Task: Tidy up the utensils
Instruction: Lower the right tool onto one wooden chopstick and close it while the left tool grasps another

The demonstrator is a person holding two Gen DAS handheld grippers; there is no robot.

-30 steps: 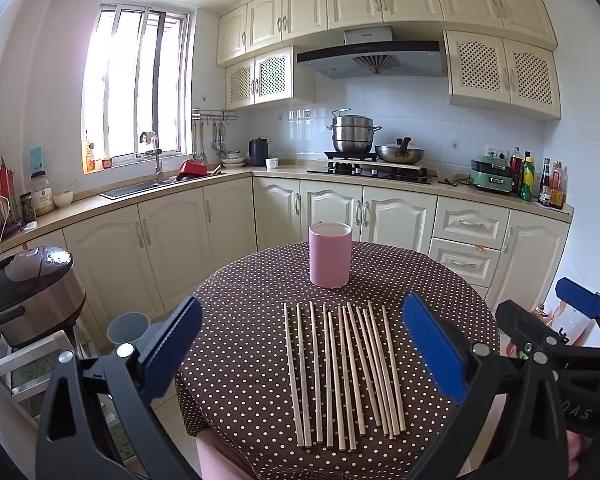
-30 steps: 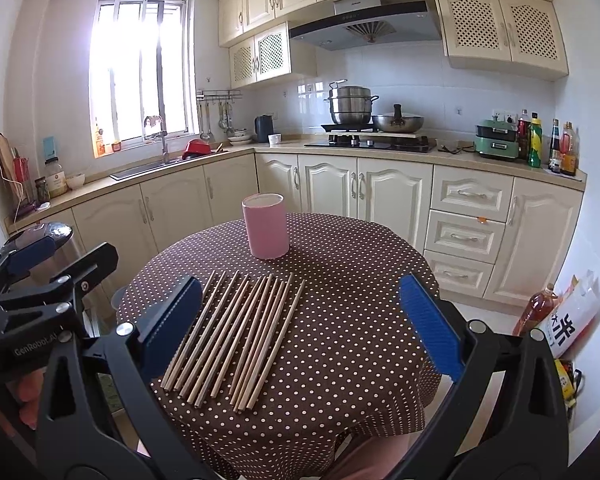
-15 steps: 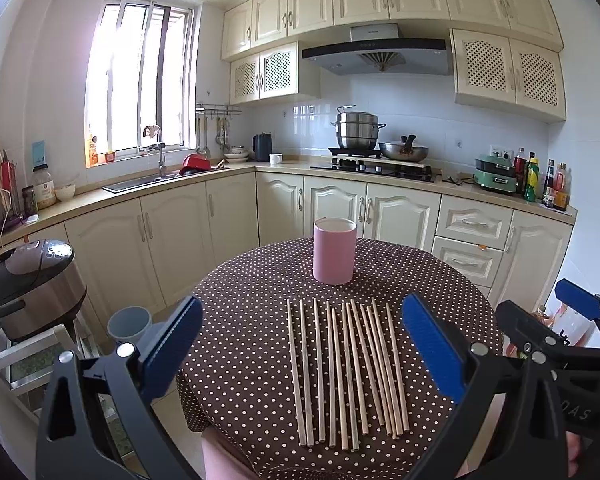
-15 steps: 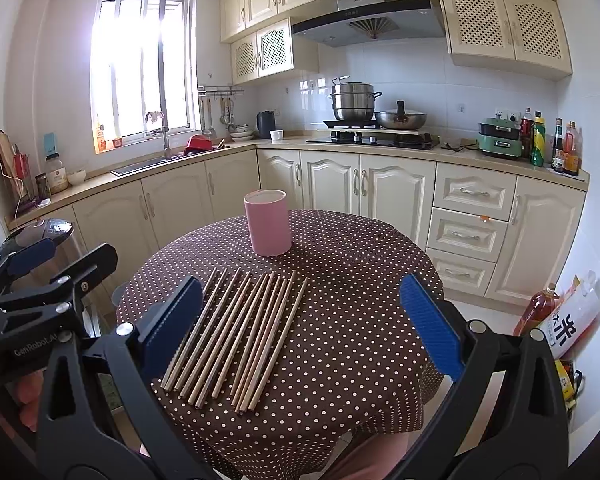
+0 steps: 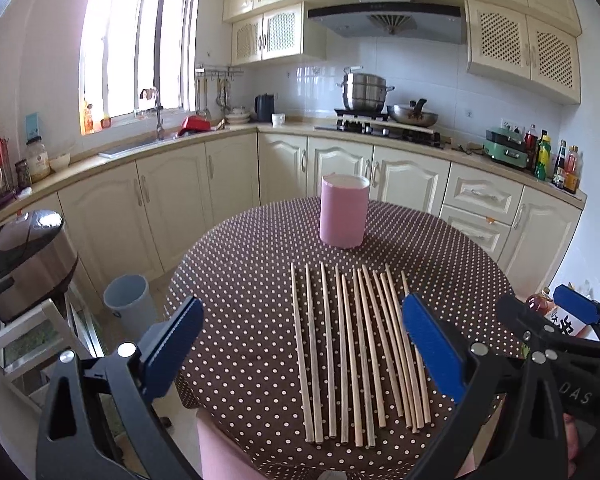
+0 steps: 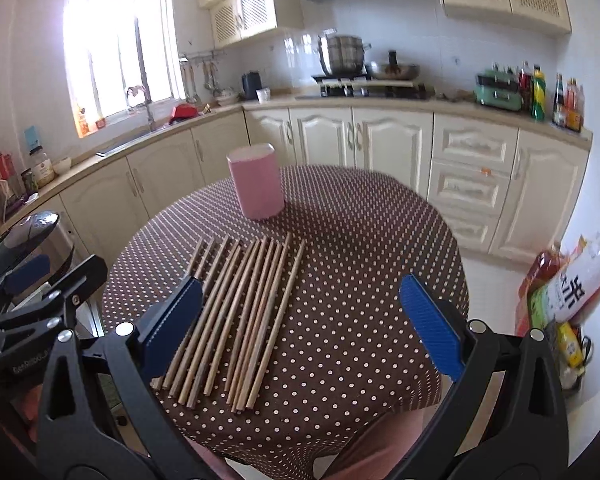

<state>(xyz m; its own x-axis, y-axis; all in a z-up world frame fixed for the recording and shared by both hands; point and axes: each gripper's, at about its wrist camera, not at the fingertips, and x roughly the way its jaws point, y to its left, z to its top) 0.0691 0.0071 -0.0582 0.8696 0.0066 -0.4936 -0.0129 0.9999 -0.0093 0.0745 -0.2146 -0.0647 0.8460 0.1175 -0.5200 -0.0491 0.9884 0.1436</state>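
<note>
I am holding the left tongs (image 5: 300, 344) spread wide above the near edge of the counter (image 5: 240, 280), gripping nothing. The right tongs (image 6: 300, 320) are hanging spread and empty too. The chopsticks (image 5: 356, 352) are lying side by side, with the pink cup (image 5: 344, 216) standing at their twelve o'clock.

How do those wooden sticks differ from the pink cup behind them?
The chopsticks lie flat in a loose row; the pink cup stands upright. The chopsticks are thin, pale wood, and there are many; the cup is a single wide cylinder. The chopsticks lie nearer the grippers, the cup farther back. Both rest on the dotted tablecloth, untouched.
</note>
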